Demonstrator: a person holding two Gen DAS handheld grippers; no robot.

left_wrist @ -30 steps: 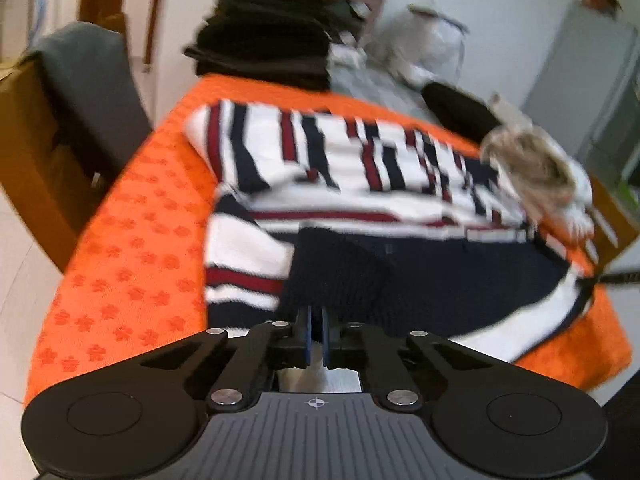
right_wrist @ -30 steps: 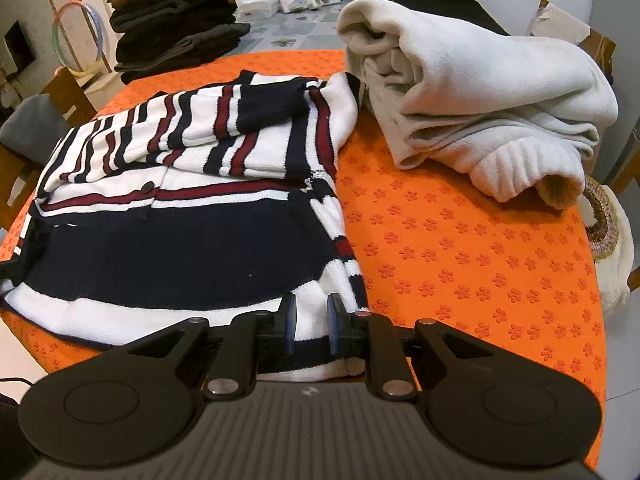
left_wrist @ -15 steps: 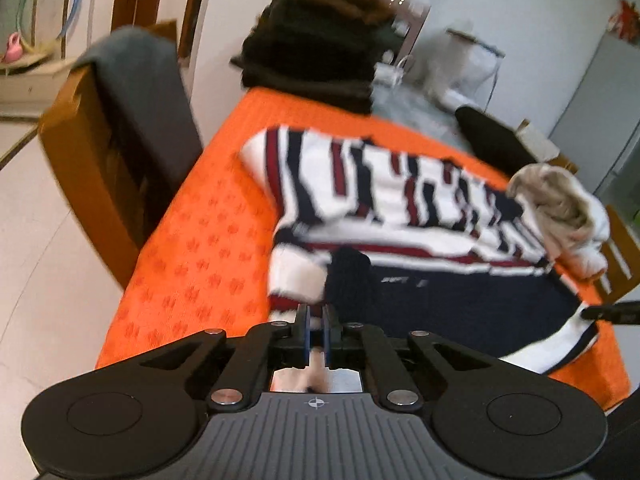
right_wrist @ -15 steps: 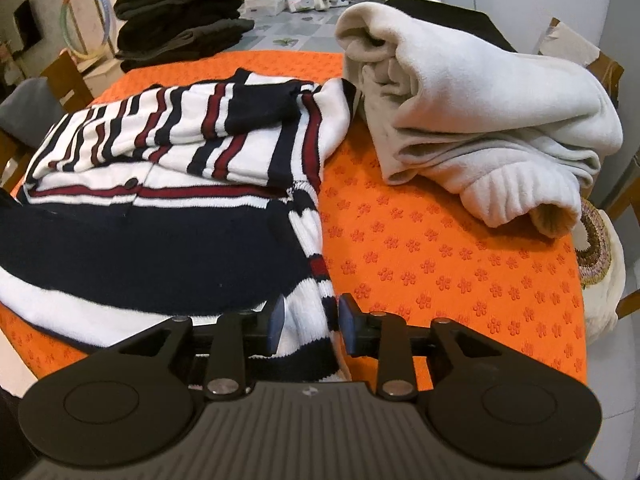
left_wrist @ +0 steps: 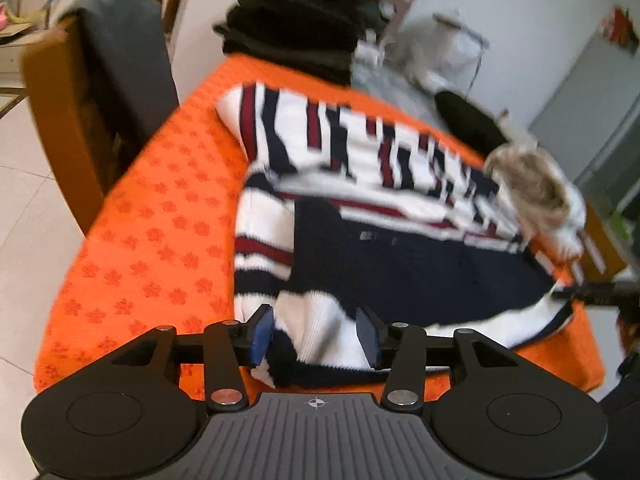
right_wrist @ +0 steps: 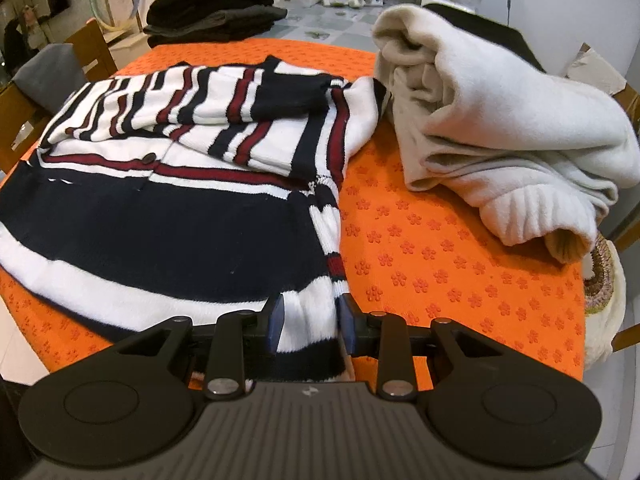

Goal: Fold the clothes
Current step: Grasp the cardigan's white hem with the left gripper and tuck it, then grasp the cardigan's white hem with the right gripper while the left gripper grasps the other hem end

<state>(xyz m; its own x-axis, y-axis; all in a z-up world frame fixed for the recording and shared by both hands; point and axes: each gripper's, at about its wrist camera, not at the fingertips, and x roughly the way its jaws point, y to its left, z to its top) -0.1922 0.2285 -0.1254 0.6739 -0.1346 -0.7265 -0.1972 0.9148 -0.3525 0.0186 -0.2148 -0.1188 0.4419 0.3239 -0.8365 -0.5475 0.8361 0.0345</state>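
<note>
Orange cloth (right_wrist: 420,240) with a small flower print covered the surface, and a chair (left_wrist: 100,92) draped in grey stood off its left edge. Behind, a stack of dark folded clothes (right_wrist: 212,0) sat at the far end. The striped sweater (right_wrist: 168,208) lay spread across the left and middle of the cloth, its navy body flat, both sleeves crossed over the chest, its hem hanging a little over the near edge.

The left hand-held gripper (left_wrist: 316,336) sat at the sweater's left hem corner, jaws spread wide with the white and navy ribbing between them, gripping nothing. The right hand-held gripper (right_wrist: 310,322) sat at the right hem corner, jaws parted less widely, hem between the pads yet not pinched. Further right, a crumpled cream sweater (right_wrist: 492,128) lay in a heap, touching the striped one's shoulder.

With sleeves in and both grippers at the hem corners, the step in hand looked like the bottom-to-top fold, though open jaws would suit either taking hold of the hem or letting it go. If a fold was coming, it would call for both jaws to close on the corners together and carry them level toward the collar, clear of the cream heap.
</note>
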